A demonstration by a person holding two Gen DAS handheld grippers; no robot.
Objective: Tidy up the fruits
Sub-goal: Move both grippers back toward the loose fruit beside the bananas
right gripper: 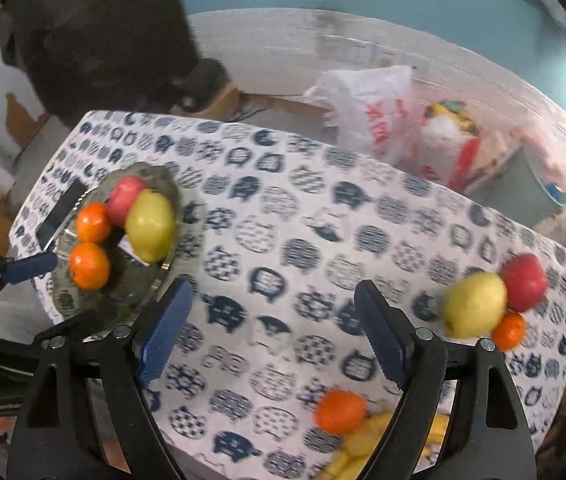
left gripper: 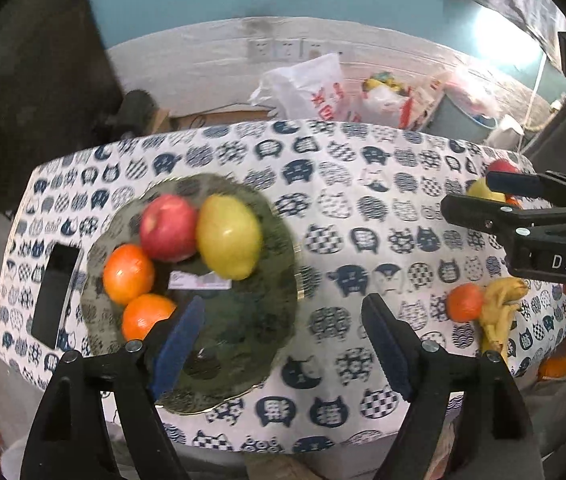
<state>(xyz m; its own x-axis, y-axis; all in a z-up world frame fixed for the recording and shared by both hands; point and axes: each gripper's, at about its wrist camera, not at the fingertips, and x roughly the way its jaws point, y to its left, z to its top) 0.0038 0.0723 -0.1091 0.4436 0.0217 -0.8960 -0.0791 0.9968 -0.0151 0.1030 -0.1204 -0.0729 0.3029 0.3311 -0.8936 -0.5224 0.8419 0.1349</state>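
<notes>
A glass plate on the cat-print tablecloth holds a red apple, a yellow-green pear and two oranges. My left gripper is open and empty above the plate's near right edge. My right gripper is open and empty above the table's middle; it also shows in the left wrist view. Loose at the right lie a pear, an apple, an orange, another orange and bananas.
A black phone lies left of the plate. Plastic bags and boxes stand on the floor behind the table. The table's near edge runs just below my left gripper.
</notes>
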